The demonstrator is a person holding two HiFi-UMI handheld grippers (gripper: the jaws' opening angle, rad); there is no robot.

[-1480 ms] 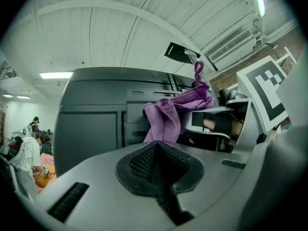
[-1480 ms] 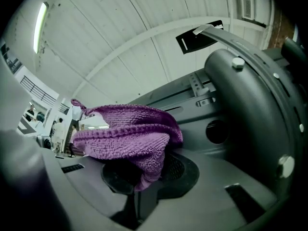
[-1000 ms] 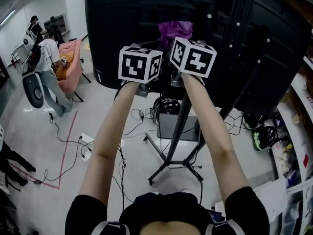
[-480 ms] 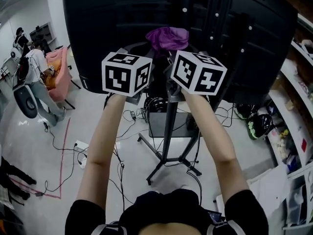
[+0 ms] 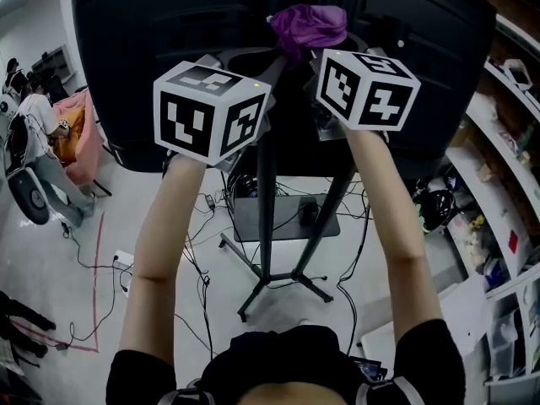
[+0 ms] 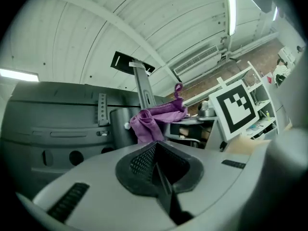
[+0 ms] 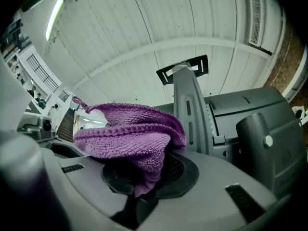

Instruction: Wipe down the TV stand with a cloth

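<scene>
A purple cloth [image 7: 127, 131] bunches out of my right gripper [image 7: 144, 177], which is shut on it. In the head view the cloth [image 5: 308, 25] is lifted high against the black back of the TV [image 5: 169, 40], above the stand's pole [image 5: 267, 218]. The stand's grey mounting bracket [image 7: 190, 105] rises just behind the cloth. My left gripper [image 6: 156, 165] is shut with nothing in it, just left of the cloth [image 6: 154, 119]. Both marker cubes hide the jaws in the head view.
The stand's tripod legs [image 5: 253, 289] and small tray [image 5: 283, 218] stand below my arms, with cables [image 5: 202, 268] on the floor. Shelves [image 5: 498, 167] line the right side. A helmet [image 5: 434, 207] lies near them. People [image 5: 38, 133] stand far left.
Both grippers have risen and come nearer the camera. The cloth has moved up the back of the TV with the right gripper.
</scene>
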